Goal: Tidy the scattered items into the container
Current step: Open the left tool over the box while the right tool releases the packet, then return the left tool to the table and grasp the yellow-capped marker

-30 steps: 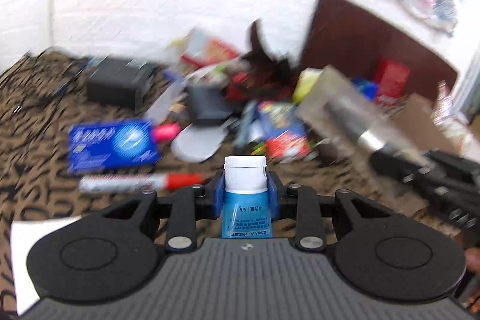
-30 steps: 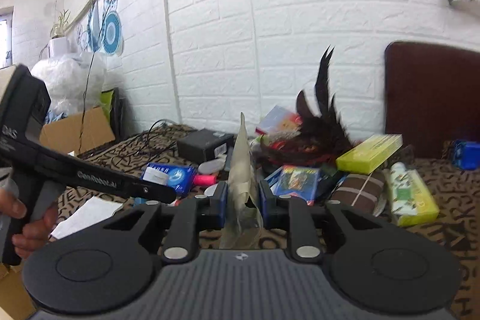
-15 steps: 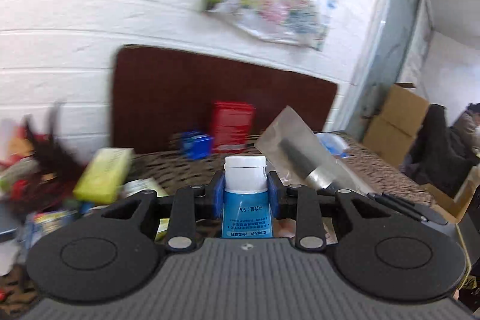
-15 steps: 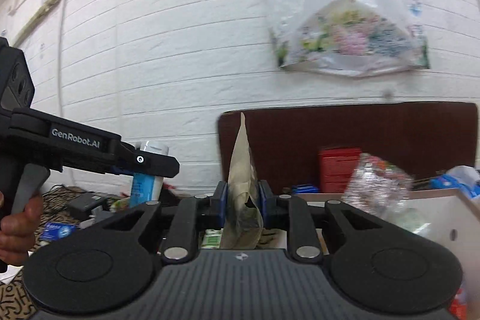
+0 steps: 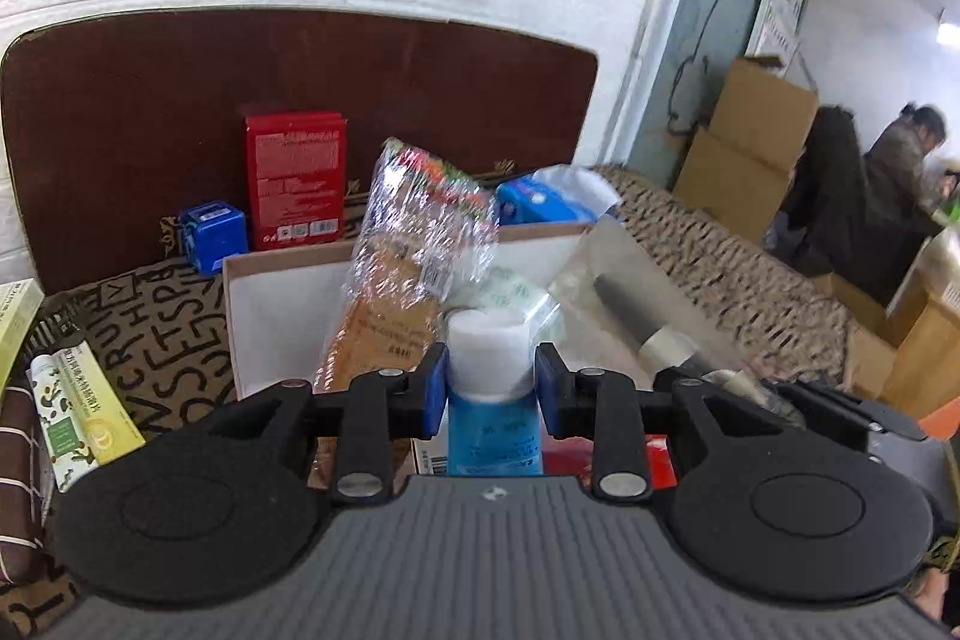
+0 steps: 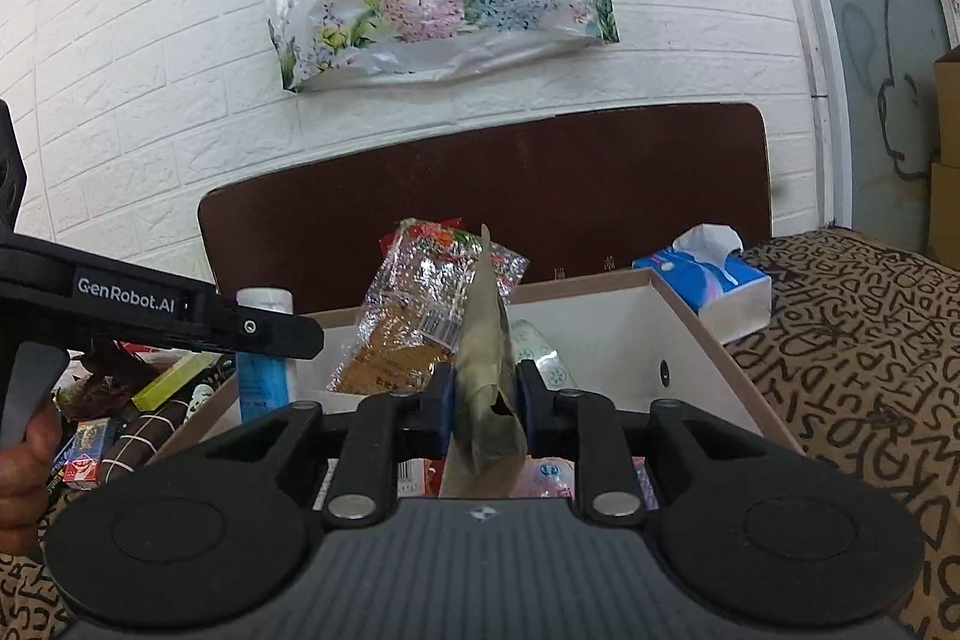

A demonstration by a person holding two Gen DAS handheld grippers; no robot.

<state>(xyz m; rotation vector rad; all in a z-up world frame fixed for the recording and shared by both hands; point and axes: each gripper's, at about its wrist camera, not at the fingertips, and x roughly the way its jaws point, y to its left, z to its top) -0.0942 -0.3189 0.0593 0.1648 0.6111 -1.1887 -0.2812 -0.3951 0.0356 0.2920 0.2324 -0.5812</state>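
My left gripper is shut on a blue bottle with a white cap and holds it over the near left part of the white cardboard box. The bottle also shows in the right wrist view. My right gripper is shut on a clear plastic packet with a dark tool inside, held over the same box. The packet also shows in the left wrist view. A crinkly snack bag and other items lie in the box.
A red box and a blue cube stand behind the box against a brown board. A tissue pack sits to the right. Green and yellow boxes lie to the left. Cardboard cartons and a seated person are at the far right.
Both grippers have swung right from the cluttered pile to the white box and now hold their items over it. Both grips are unchanged.
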